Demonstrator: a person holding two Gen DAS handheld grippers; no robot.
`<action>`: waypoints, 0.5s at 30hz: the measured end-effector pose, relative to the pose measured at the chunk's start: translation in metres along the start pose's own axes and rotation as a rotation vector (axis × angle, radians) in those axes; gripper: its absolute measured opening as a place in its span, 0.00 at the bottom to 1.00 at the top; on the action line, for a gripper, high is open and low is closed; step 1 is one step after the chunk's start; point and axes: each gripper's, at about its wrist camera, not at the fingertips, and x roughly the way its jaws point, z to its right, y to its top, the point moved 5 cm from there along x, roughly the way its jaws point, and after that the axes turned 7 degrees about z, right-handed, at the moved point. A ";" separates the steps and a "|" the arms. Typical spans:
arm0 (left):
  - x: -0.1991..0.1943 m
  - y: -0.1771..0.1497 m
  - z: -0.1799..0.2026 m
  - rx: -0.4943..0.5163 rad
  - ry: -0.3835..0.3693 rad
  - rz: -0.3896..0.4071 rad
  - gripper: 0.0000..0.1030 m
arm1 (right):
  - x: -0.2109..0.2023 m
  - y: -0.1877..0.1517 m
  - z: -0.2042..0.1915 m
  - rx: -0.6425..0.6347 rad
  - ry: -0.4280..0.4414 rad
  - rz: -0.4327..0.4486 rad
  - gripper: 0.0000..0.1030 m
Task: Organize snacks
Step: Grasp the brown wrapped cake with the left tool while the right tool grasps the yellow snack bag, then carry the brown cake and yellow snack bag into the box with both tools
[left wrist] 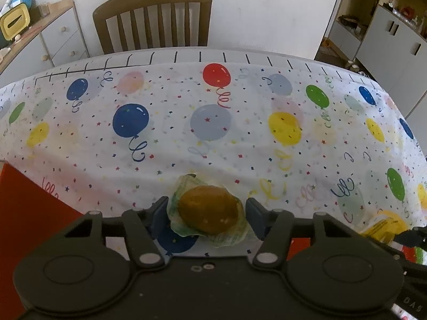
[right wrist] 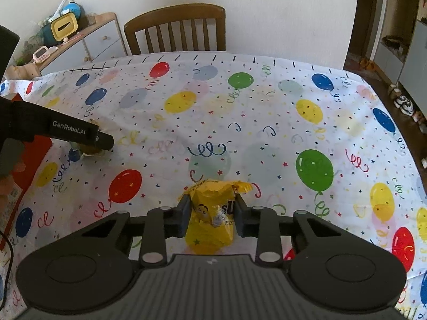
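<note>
A brown cake in a clear wrapper (left wrist: 209, 209) sits between the fingers of my left gripper (left wrist: 206, 213), whose jaws stand at its wrapper edges, low over the table. My right gripper (right wrist: 212, 212) is shut on a yellow candy bag (right wrist: 213, 213) and holds it just above the balloon-print tablecloth (right wrist: 240, 133). In the right wrist view the left gripper (right wrist: 104, 144) shows at the left with the cake (right wrist: 89, 149) under its tip. The yellow bag also shows at the right edge of the left wrist view (left wrist: 384, 226).
A red box (left wrist: 32, 213) lies at the table's left edge, also in the right wrist view (right wrist: 29, 165). A wooden chair (right wrist: 176, 30) stands behind the table. A cabinet with clutter (right wrist: 80, 40) is at the back left.
</note>
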 end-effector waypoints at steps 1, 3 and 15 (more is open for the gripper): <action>-0.001 0.000 0.000 -0.001 0.000 0.000 0.57 | -0.002 0.000 0.000 -0.001 0.000 0.002 0.31; -0.002 -0.001 -0.001 0.005 0.002 0.003 0.55 | -0.007 -0.001 0.000 0.001 -0.001 0.005 0.31; -0.026 -0.022 0.003 -0.002 -0.015 -0.024 0.51 | -0.046 -0.010 -0.006 0.006 0.026 0.017 0.30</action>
